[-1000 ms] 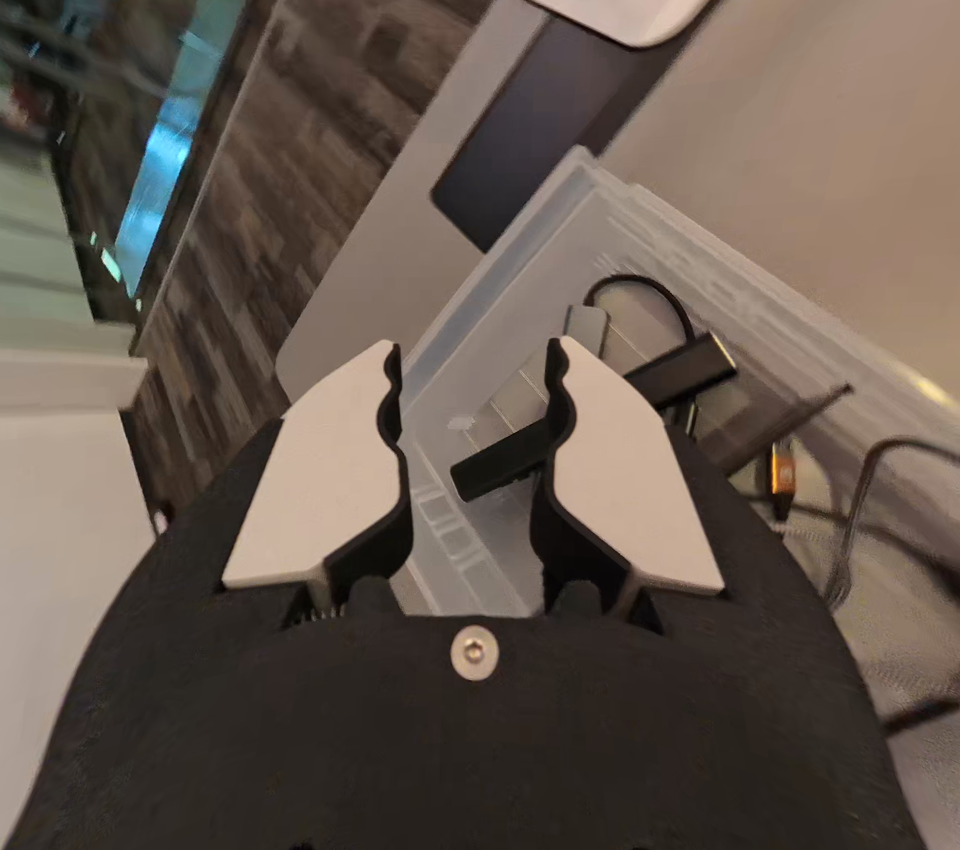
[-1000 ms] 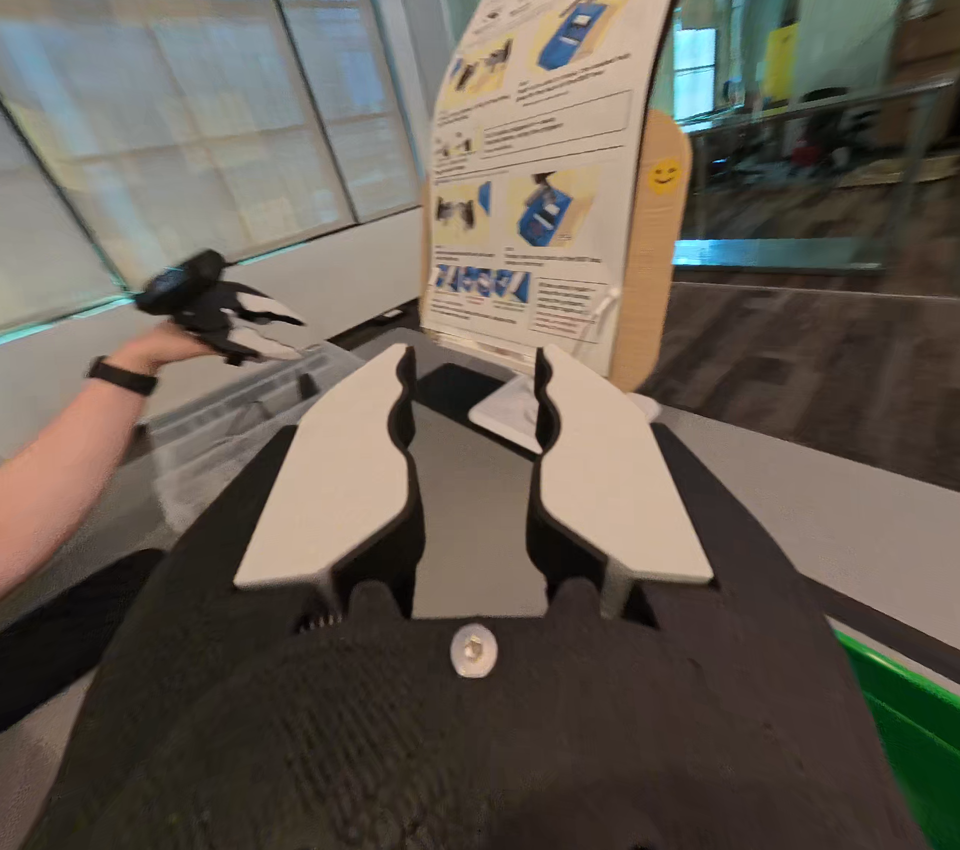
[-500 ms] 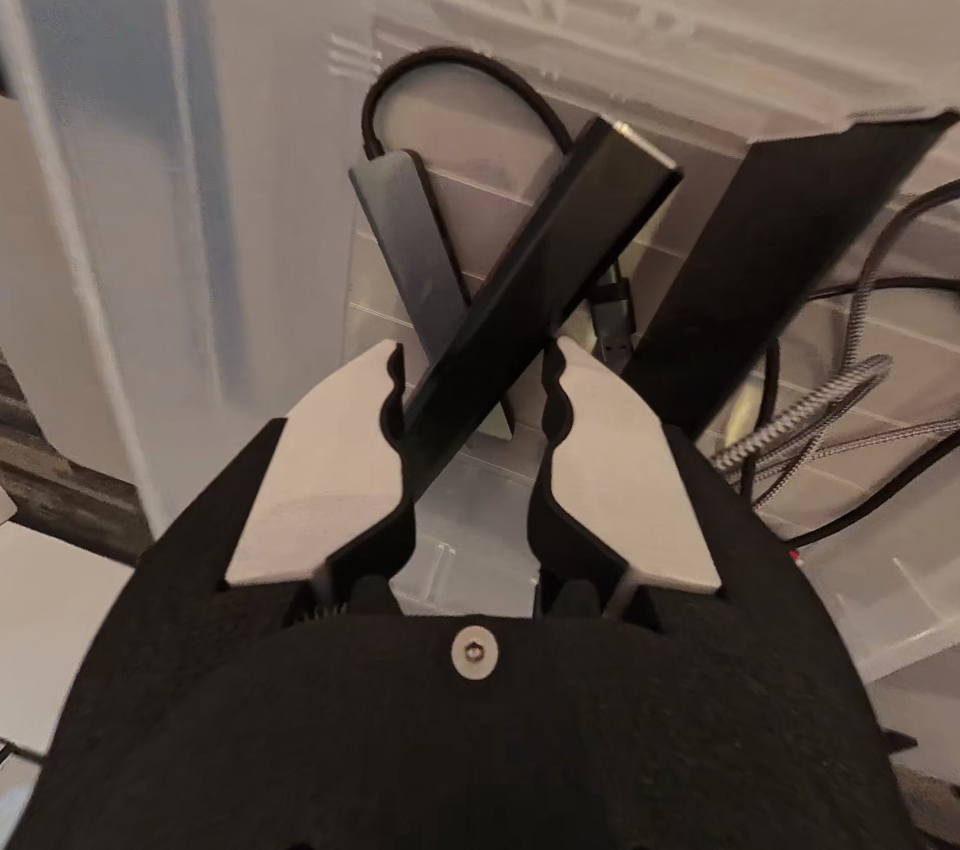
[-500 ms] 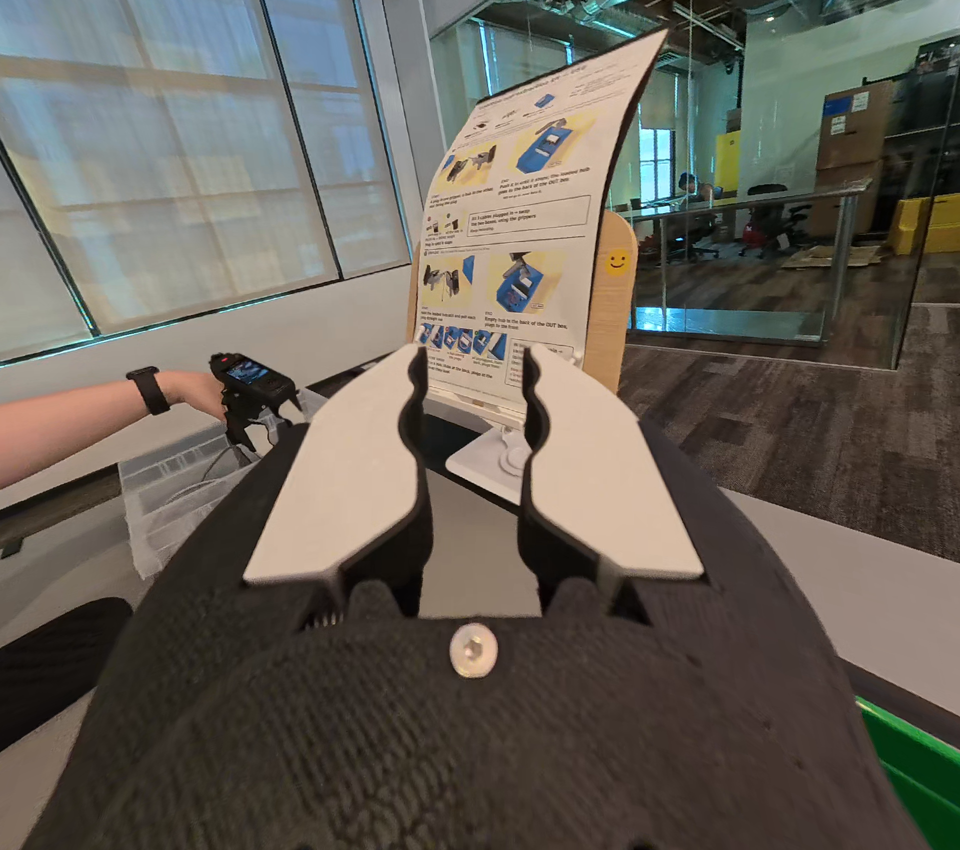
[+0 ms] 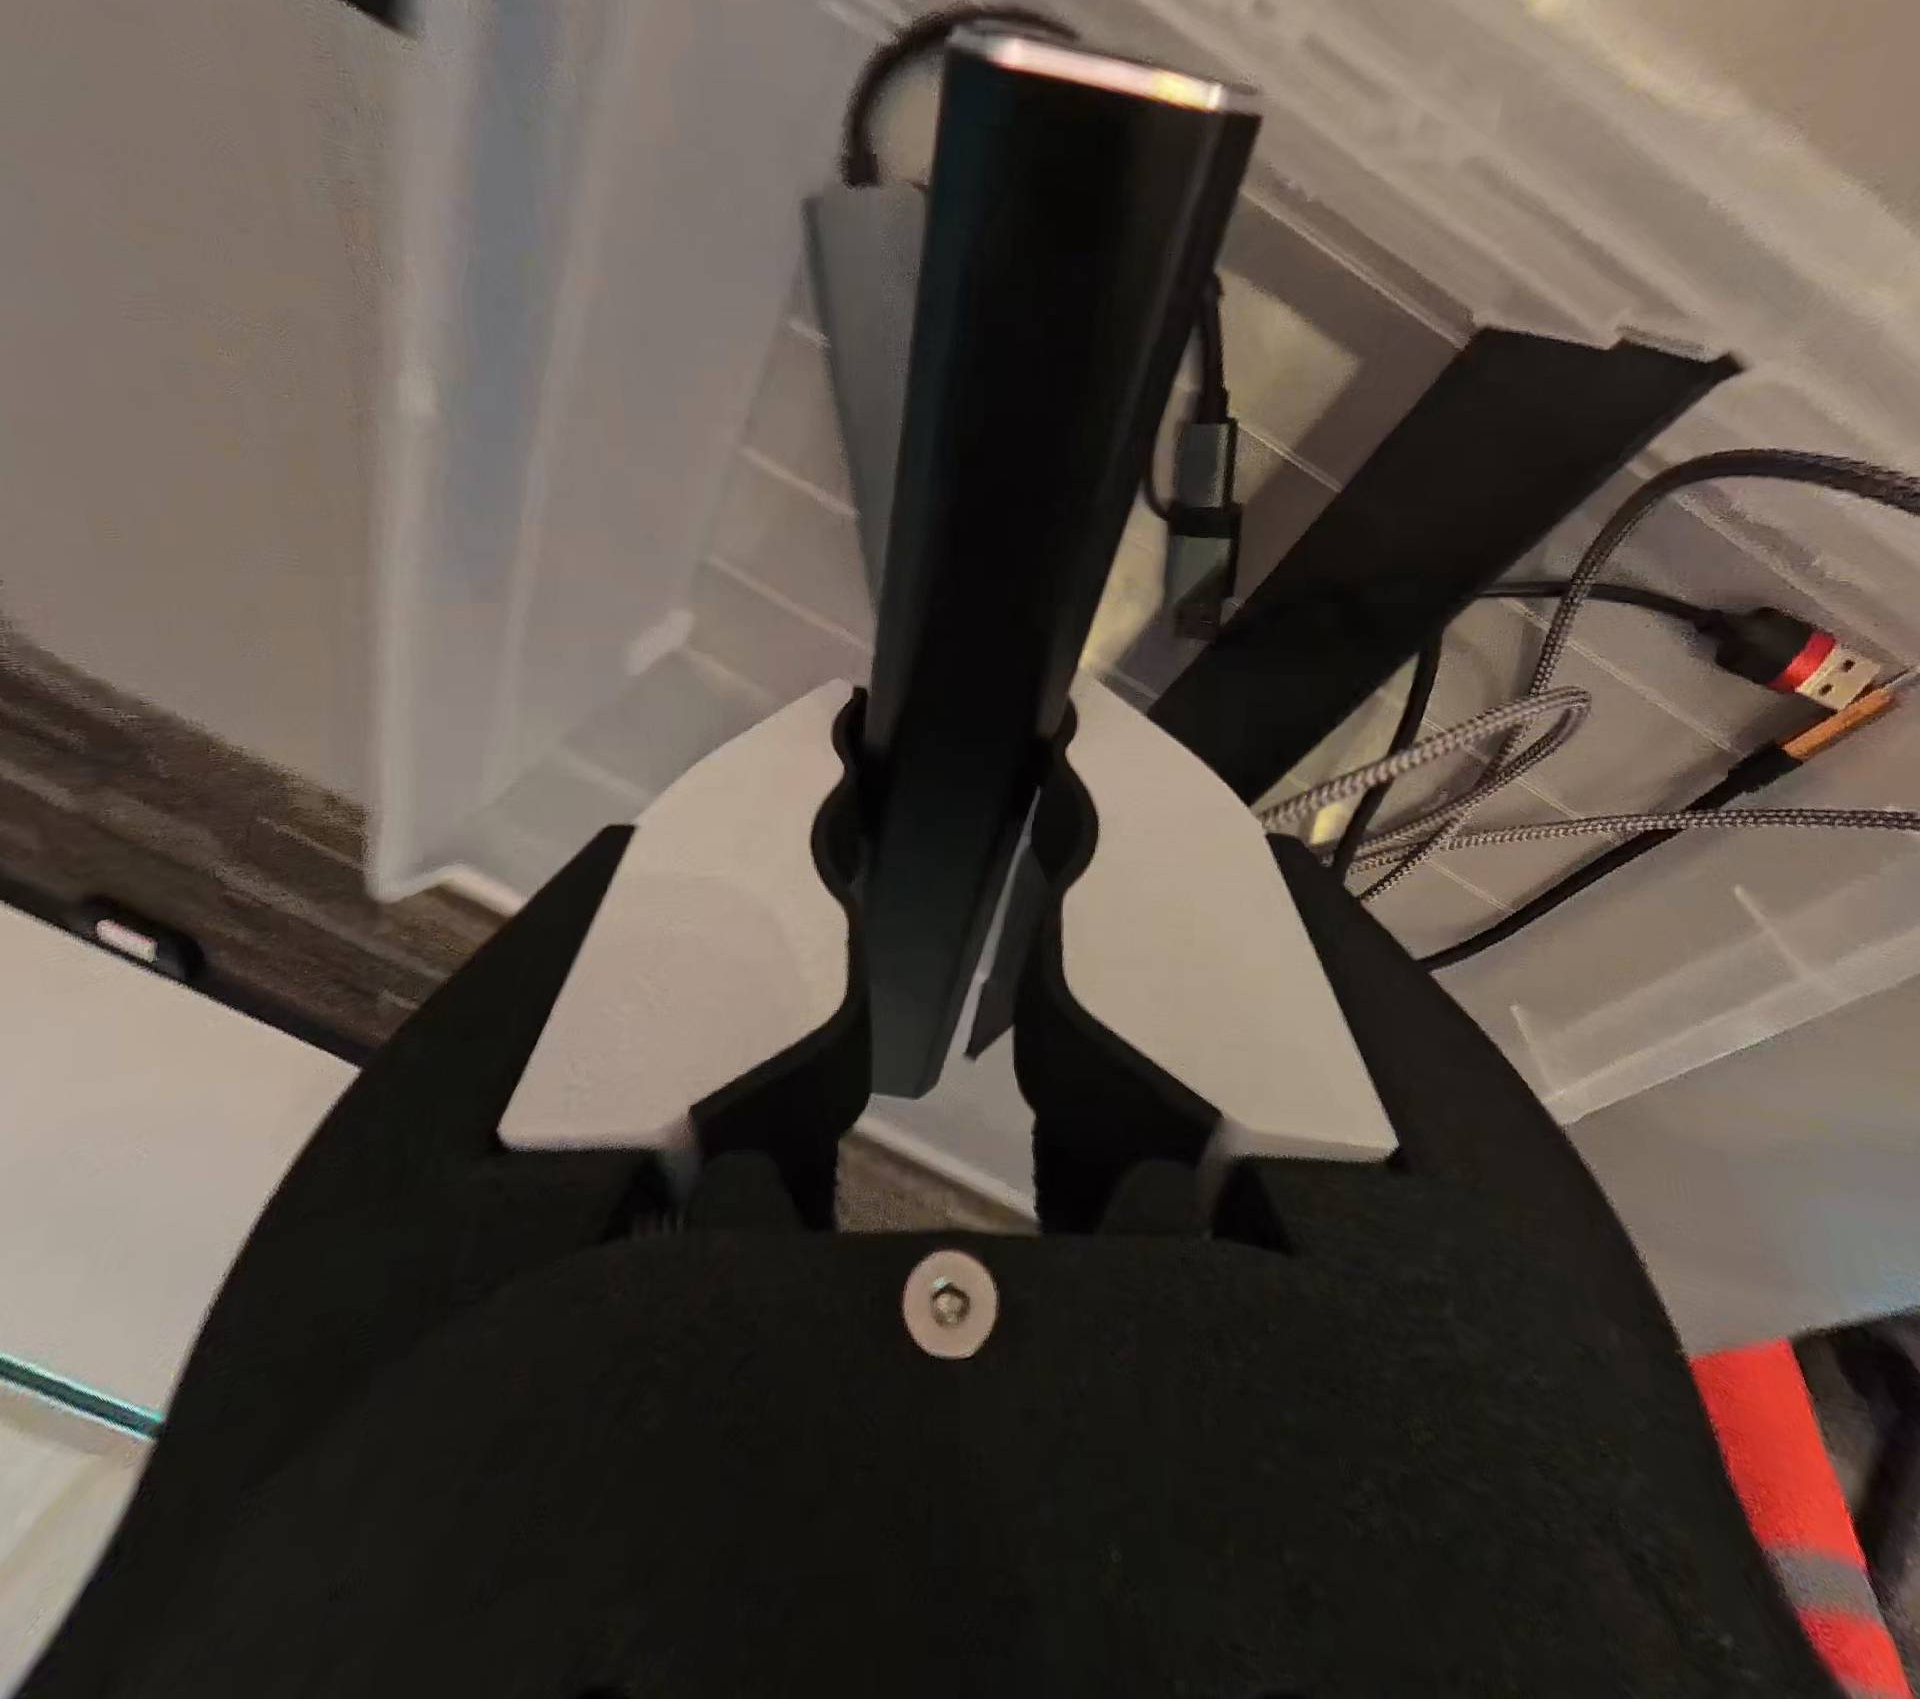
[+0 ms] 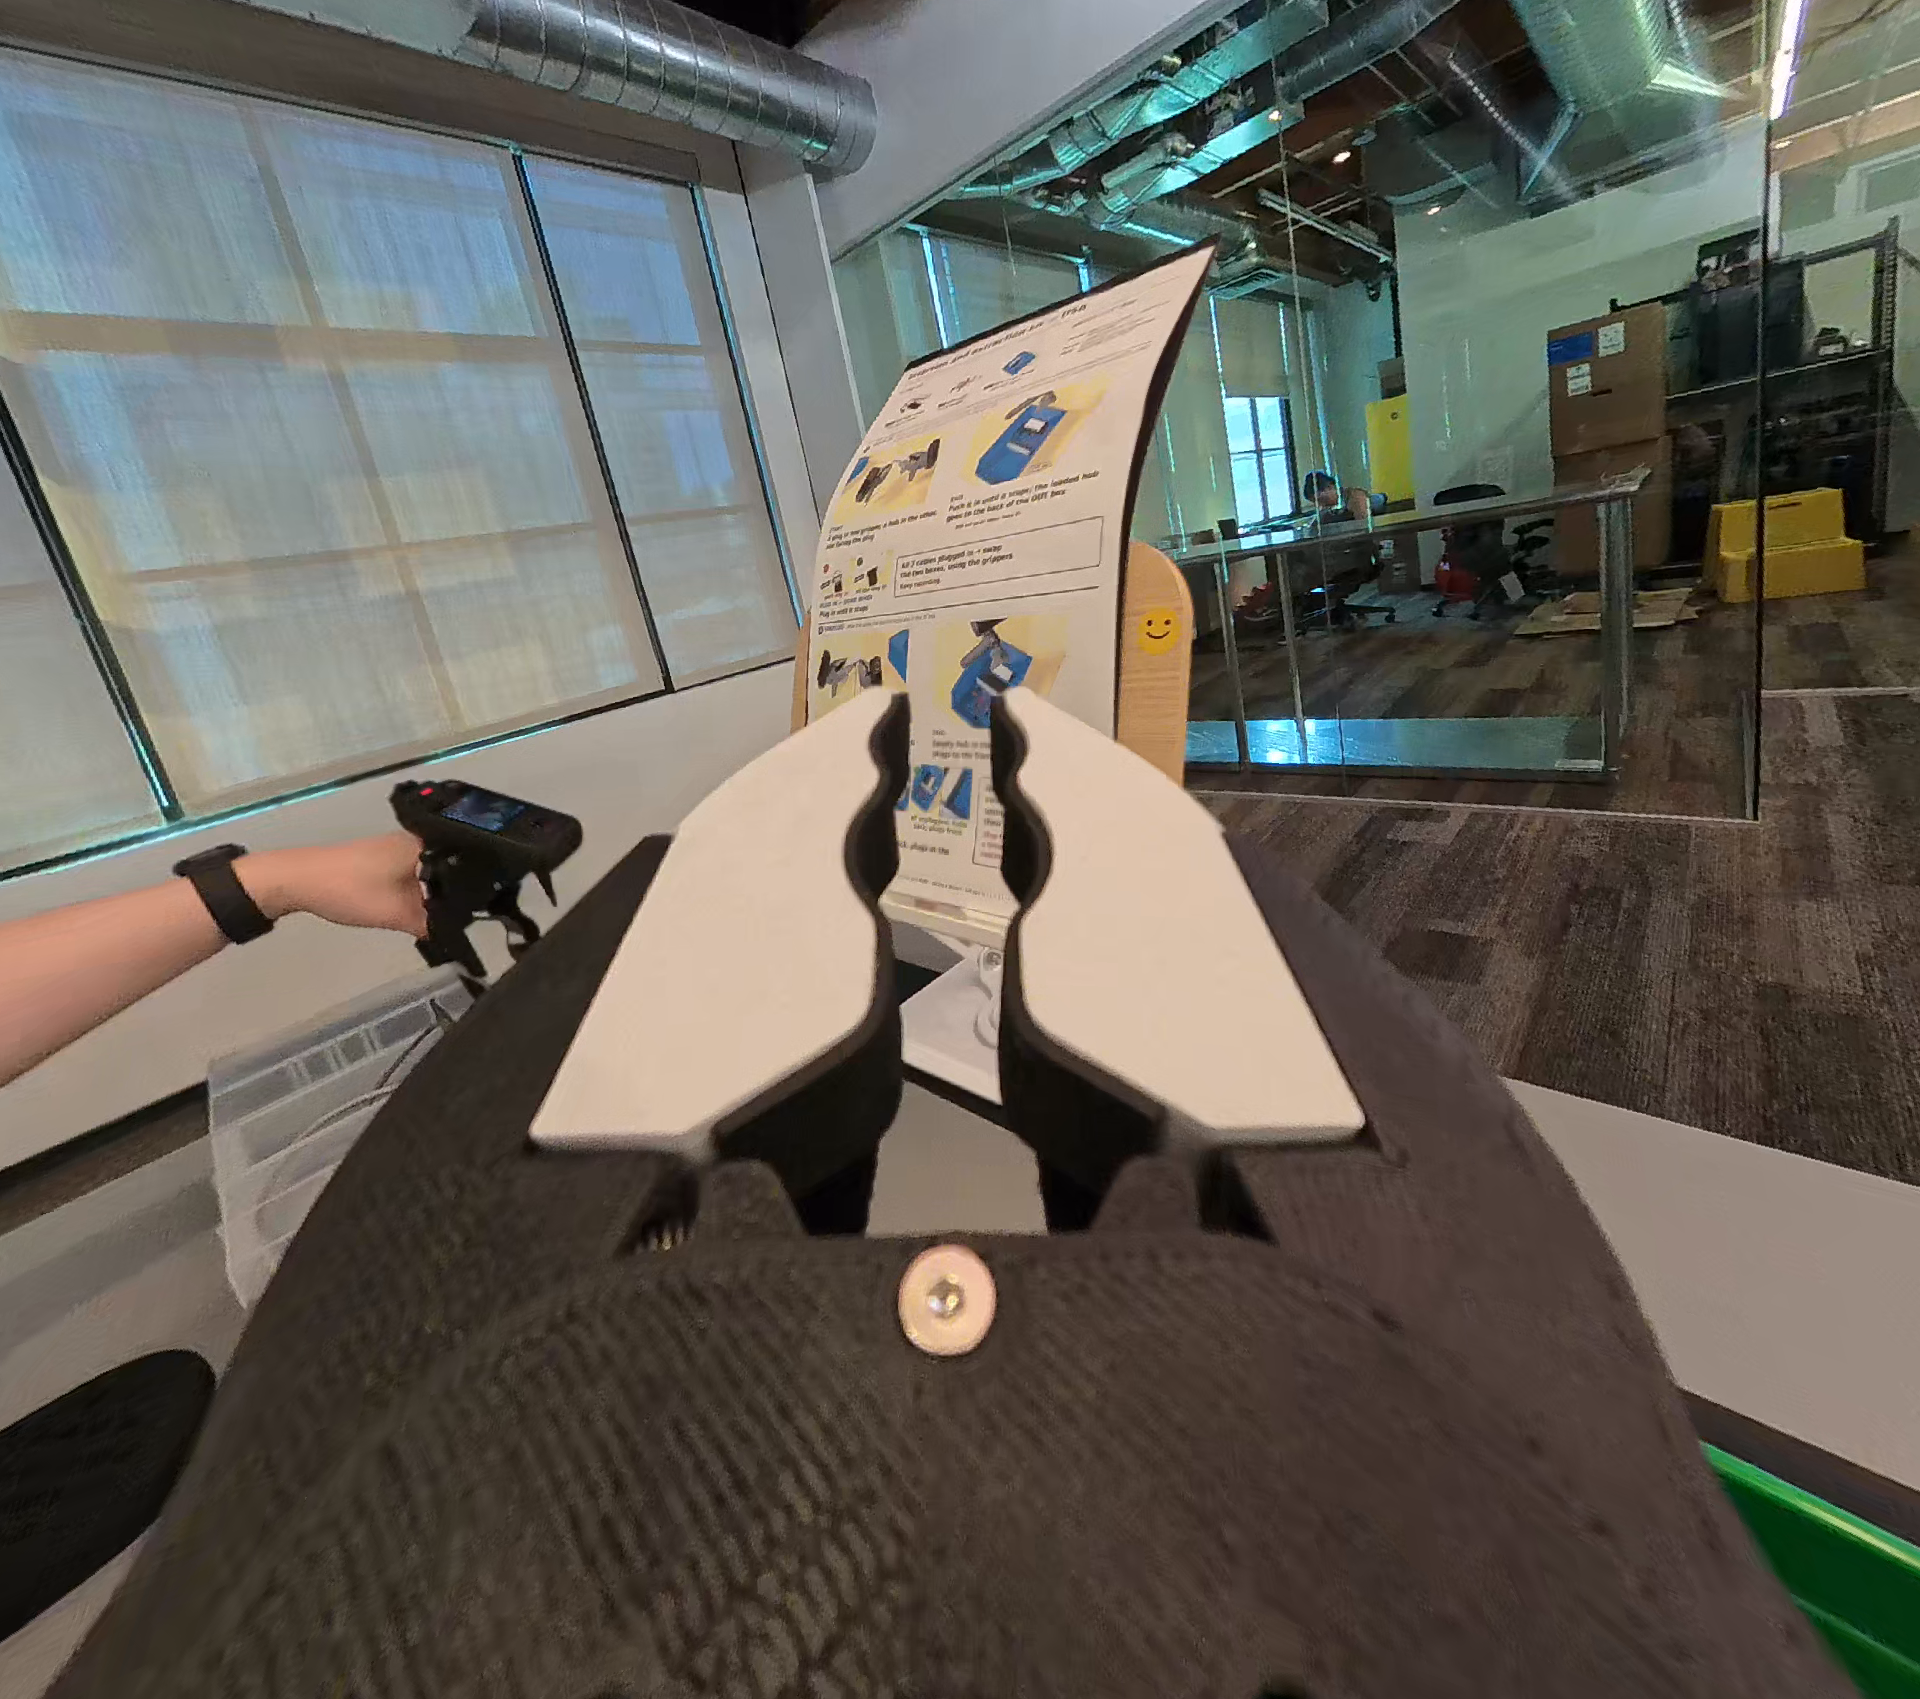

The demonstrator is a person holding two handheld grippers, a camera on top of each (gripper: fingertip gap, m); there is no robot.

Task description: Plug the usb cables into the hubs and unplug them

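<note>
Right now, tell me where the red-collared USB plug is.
In the left wrist view the red-collared USB plug lies at the right edge inside the clear bin, right of the black hub held by the left gripper.

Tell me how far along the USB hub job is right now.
Early. Done: the left gripper has clamped a black hub above the clear bin. In hand: only that hub; the right gripper is open and empty. Left: every plug-in, since the red-collared USB cable lies loose in the bin.
</note>
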